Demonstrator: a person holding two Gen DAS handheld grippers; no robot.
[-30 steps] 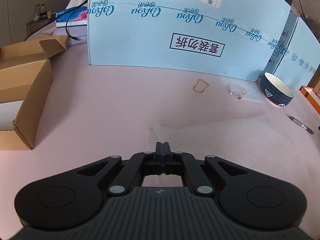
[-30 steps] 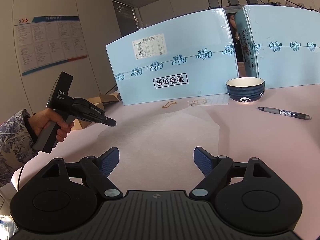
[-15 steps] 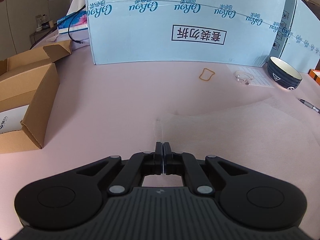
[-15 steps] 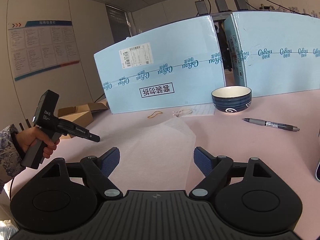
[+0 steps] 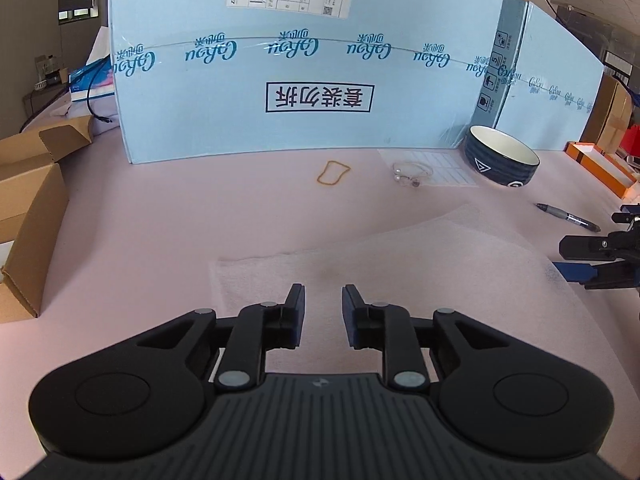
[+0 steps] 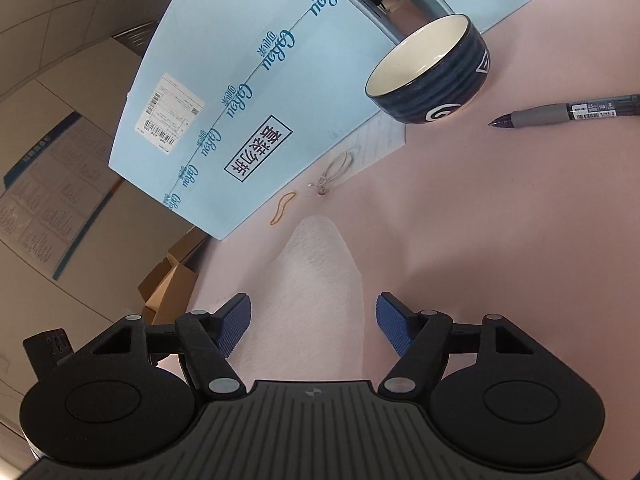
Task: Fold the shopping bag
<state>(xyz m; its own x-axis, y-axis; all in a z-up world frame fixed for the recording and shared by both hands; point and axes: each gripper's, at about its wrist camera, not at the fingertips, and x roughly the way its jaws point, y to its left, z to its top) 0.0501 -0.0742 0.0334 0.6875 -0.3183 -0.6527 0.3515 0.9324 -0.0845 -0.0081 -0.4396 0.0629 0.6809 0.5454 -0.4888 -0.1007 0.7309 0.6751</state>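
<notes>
The left gripper was opening, empty, over the shopping bag, whose length ran toward three o'clock, where the right gripper, nearer that end, was closing astride it.

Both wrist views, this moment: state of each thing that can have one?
Shopping bag: lying flat on the table, ungripped.
Left gripper: jaws opening, nothing pressed between them.
Right gripper: rolled sideways, jaws closing around the bag's edge, pads not yet touching.
Bowl: upright, empty.
Pen: lying flat, tip exposed.
Brown carton: flaps open.
</notes>
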